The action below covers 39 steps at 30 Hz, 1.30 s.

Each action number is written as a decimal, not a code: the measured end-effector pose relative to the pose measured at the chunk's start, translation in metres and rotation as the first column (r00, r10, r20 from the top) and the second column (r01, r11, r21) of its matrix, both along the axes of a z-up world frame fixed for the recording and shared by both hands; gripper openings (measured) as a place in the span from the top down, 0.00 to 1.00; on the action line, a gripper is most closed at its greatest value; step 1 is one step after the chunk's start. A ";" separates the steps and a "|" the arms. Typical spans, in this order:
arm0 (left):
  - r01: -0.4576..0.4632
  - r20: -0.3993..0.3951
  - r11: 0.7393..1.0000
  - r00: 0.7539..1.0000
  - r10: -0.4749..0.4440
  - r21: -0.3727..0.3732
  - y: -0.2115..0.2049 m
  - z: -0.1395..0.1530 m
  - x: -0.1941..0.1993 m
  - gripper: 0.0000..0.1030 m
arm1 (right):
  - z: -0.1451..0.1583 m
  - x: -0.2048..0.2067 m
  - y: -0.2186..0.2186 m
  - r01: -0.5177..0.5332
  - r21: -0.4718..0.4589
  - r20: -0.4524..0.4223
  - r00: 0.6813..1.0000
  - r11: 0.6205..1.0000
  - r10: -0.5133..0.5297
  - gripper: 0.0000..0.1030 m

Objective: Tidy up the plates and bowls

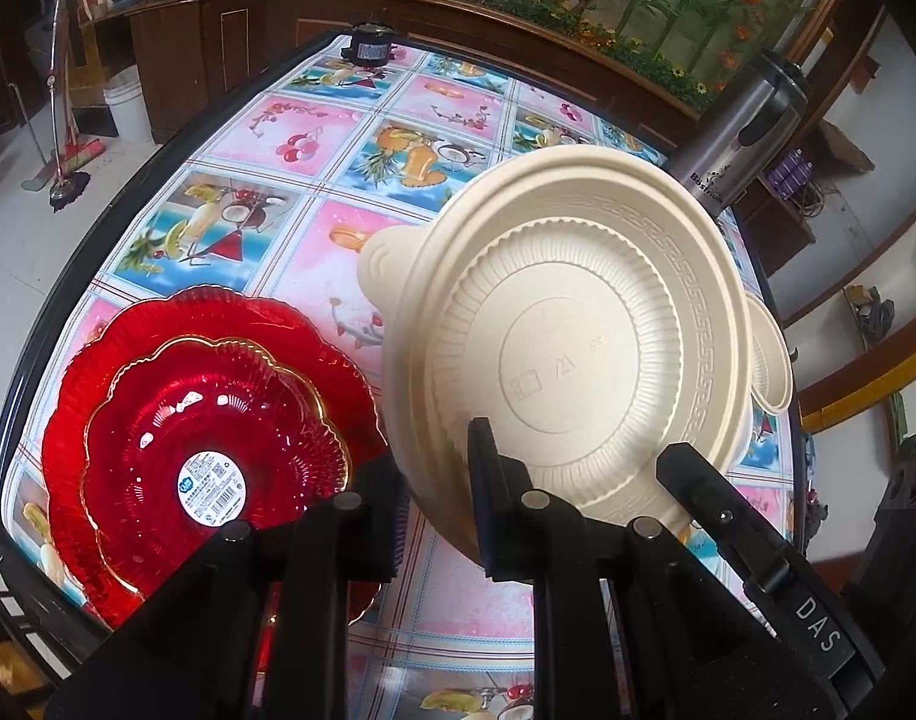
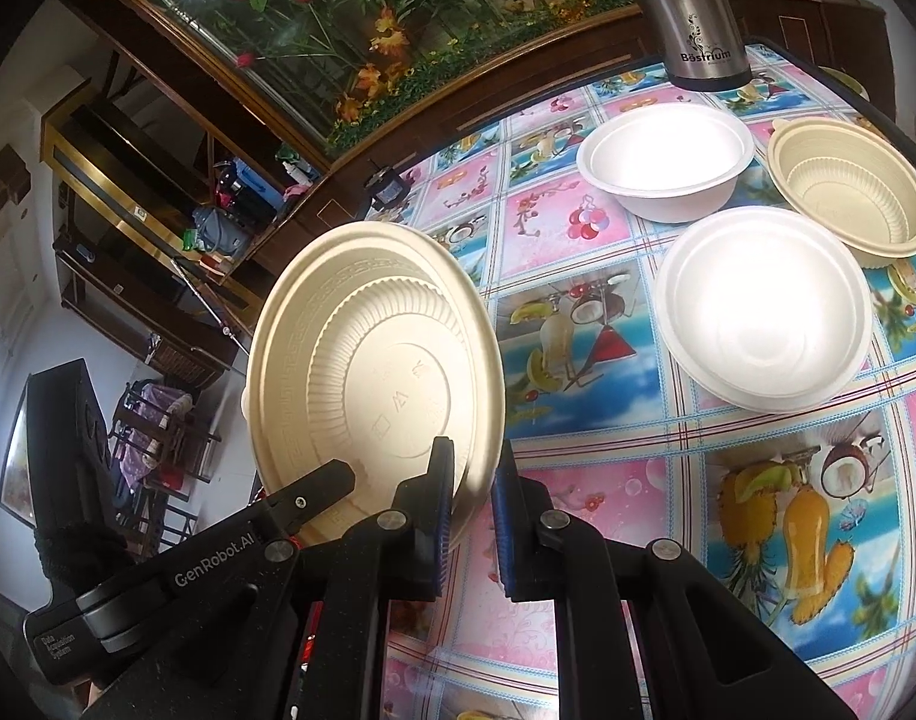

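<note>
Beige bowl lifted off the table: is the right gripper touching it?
Touching. The right wrist view shows the right gripper with jaws closed on the beige bowl at its rim, one finger on each side.

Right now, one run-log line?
left tongs: shut on beige ribbed plastic bowl | right tongs: shut on same bowl | bowl: tilted, underside showing

"bostrium" on tall brushed-steel flask (image 2: pixel 694 30); "das" on left tool (image 1: pixel 437 516) arm; "genrobot.ai", "data acquisition system" on right tool (image 2: pixel 472 516) arm.
</note>
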<state>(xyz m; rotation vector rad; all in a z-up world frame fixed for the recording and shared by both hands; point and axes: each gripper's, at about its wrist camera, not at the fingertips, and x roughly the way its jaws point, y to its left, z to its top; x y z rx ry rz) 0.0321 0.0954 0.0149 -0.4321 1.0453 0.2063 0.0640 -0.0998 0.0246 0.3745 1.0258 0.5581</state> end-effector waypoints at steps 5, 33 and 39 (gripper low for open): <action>0.001 0.001 1.000 1.000 -0.001 -0.003 0.000 0.002 -0.001 0.85 | 0.001 0.000 0.001 -0.003 0.002 0.003 1.000 1.000 0.003 0.88; 0.008 0.049 1.000 0.999 -0.007 -0.012 -0.002 0.004 -0.024 0.85 | 0.005 -0.015 -0.001 -0.015 0.002 0.031 0.999 1.000 0.015 0.88; 0.000 0.070 1.000 0.998 0.001 -0.018 0.003 0.006 -0.035 0.84 | 0.003 -0.018 0.000 -0.026 0.003 0.026 0.999 1.000 0.026 0.88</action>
